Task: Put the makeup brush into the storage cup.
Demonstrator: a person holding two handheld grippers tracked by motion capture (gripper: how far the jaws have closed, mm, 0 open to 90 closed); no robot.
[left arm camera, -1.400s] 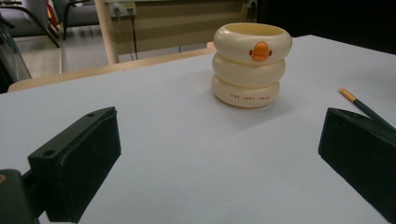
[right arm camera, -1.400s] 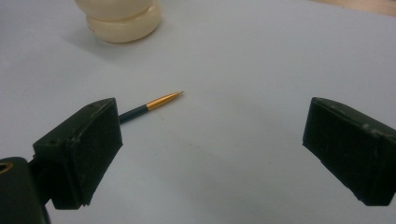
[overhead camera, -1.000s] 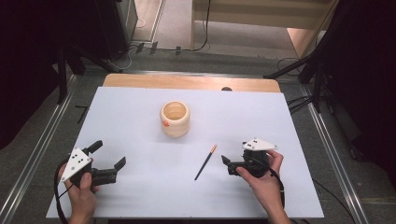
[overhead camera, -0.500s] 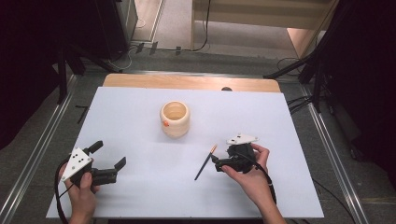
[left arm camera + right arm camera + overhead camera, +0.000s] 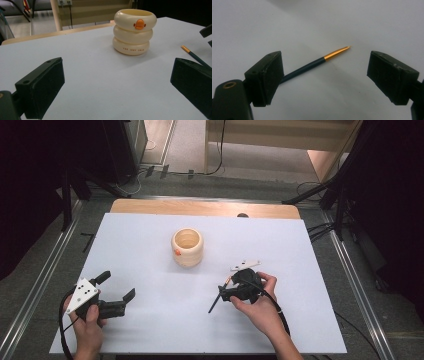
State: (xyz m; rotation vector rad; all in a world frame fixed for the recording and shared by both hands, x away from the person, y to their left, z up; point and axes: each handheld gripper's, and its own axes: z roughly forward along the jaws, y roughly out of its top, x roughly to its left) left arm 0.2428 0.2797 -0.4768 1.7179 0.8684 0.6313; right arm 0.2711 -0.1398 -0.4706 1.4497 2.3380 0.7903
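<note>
A thin dark paintbrush [image 5: 215, 303] with a gold ferrule lies flat on the white table [image 5: 150, 235], right of centre. My right gripper [image 5: 223, 293] is over its upper end, open. In the right gripper view the paintbrush [image 5: 317, 62] runs between the spread jaws and passes behind the left one, its pale tip pointing away; I cannot tell if the jaws touch it. A cream ringed cup [image 5: 187, 247] with an orange duck-bill mark stands upright mid-table. My left gripper [image 5: 118, 286] rests open near the front left. It faces the cup [image 5: 135, 35] and the paintbrush [image 5: 196, 56], nothing between its jaws.
A wooden board [image 5: 200, 208] borders the table's far edge. Metal rails [image 5: 45, 270] run along both sides, with cables and dark stands on the floor beyond. The right gripper [image 5: 207, 31] pokes in at the right edge of the left gripper view.
My right gripper has moved left and slightly forward across the table, from beside the brush to over its upper end. The left gripper, cup and brush have stayed put.
</note>
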